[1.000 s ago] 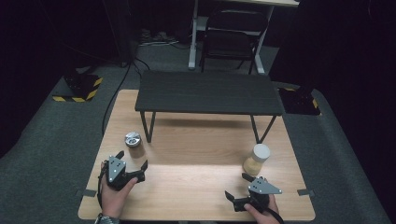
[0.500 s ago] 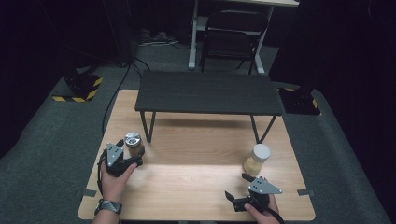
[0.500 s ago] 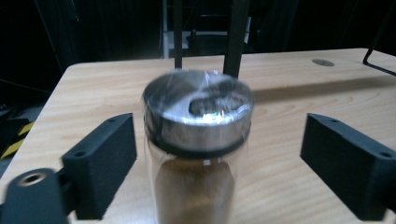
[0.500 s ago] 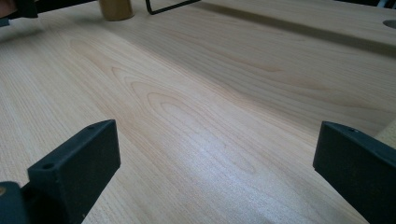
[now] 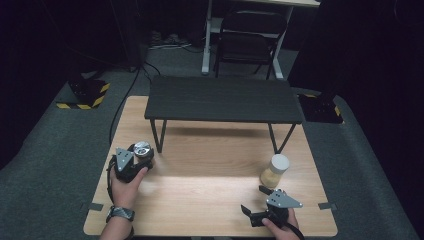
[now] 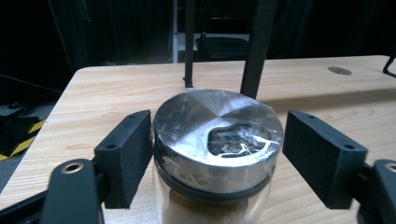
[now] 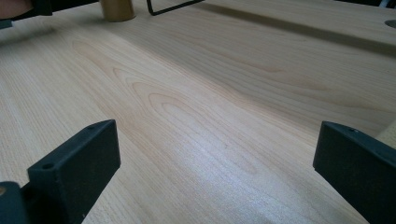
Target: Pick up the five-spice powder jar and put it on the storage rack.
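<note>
A glass jar (image 6: 218,140) with a silver metal lid and brown powder inside stands near the table's left edge, also seen as the jar (image 5: 142,148). My left gripper (image 6: 224,151) is open with its jaws on either side of the lid; the left jaw touches it, the right jaw stands a little off. From above, the left gripper (image 5: 141,159) is right behind the jar. A second jar (image 5: 276,170) with a white lid stands at the right. Just in front of it, my right gripper (image 5: 255,201) is open over bare wood, as the right gripper (image 7: 210,168) view confirms.
A low black bench (image 5: 222,99) on thin metal legs stands across the back half of the wooden table (image 5: 200,200). One of its legs (image 6: 254,46) rises just behind the silver-lidded jar. Grey carpet surrounds the table, with a chair (image 5: 250,37) beyond.
My left gripper has moved forward from the table's front to the silver-lidded jar and now has its jaws around the lid. The right gripper has stayed put.
</note>
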{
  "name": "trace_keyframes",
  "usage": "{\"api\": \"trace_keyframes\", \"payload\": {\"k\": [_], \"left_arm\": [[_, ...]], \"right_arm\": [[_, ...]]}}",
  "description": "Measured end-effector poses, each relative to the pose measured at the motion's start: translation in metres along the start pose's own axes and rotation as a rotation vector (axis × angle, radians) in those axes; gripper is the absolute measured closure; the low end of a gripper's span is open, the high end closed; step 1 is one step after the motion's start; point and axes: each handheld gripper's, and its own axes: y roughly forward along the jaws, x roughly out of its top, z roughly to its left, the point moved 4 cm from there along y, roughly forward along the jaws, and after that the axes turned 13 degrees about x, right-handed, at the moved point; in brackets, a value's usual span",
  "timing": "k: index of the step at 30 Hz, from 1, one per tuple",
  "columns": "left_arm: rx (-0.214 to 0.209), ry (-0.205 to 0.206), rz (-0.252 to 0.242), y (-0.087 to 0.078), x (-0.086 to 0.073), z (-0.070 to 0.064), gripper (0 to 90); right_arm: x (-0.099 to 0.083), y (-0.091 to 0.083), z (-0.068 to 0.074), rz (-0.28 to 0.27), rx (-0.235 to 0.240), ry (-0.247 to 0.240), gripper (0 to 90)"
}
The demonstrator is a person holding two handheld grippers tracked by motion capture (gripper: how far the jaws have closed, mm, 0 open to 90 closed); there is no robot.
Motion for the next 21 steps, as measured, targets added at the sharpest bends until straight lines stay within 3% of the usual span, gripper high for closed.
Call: {"api": "trace_keyframes", "payload": {"k": [7,13,16,21], "left_arm": [[0.006,-0.007,0.002,0.002,-0.0027,0.0003,31.9],[0.005,0.011,-0.001,0.0007,-0.0001,0.0011,34.0],[-0.014,-0.009,0.003,0.0002,0.001,0.0047,34.7],[-0.026,-0.006,0.005,-0.0017,0.0011,0.0037,34.9]], "right_arm": [[-0.0001,-0.0001,-0.0002,-0.001,0.0,0.001,0.0],[-0.0002,-0.0002,-0.0004,-0.002,0.001,0.001,0.0],[-0.0002,-0.0003,-0.0005,-0.002,0.001,0.002,0.0],[-0.0002,-0.0001,-0.0001,-0.002,-0.001,0.002,0.0]]}}
